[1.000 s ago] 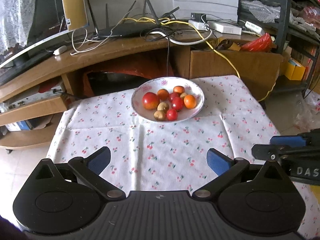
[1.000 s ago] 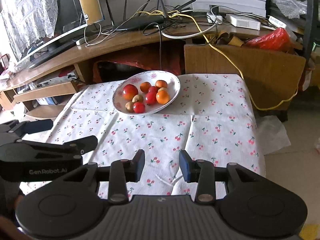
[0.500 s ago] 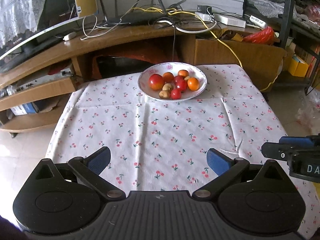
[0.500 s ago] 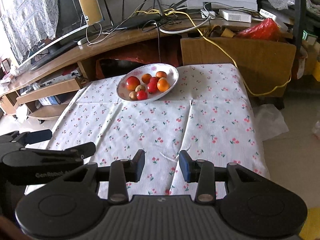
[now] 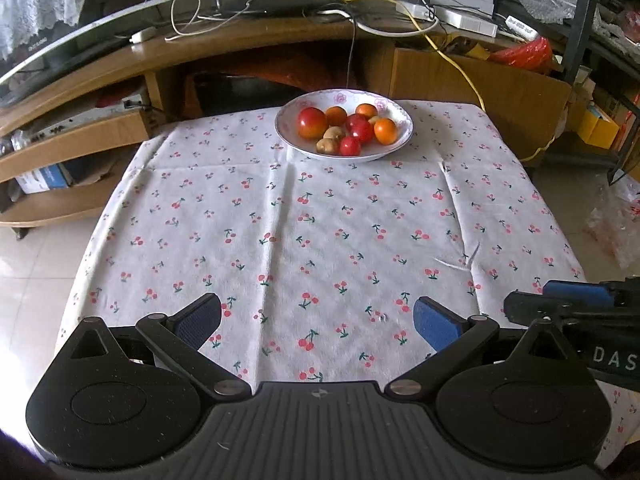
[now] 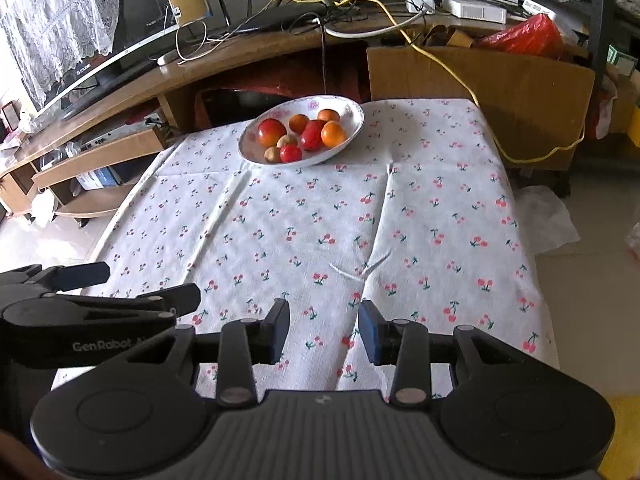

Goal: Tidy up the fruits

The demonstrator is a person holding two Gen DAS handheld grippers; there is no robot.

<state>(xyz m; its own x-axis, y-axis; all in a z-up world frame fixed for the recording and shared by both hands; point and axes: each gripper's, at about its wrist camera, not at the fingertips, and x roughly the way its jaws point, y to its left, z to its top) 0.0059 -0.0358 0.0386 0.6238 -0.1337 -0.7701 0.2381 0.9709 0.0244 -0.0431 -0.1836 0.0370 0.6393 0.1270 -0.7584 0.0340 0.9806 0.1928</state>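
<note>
Pulled back from the bowl (image 5: 344, 151) since a second ago: bowl now smaller and farther up the frame, more of the cherry-print cloth (image 5: 320, 232) showing on the table. Both claws angled down over the near edge, side by side. Left claw (image 5: 317, 320) spread wide, empty, touching nothing. Right claw (image 6: 323, 332) narrowed to a small gap, blue pads apart, gripping nothing. Fruits (image 6: 301, 135) piled in the bowl at the far side of the table: red, orange and small brown ones, well clear of both claws.
</note>
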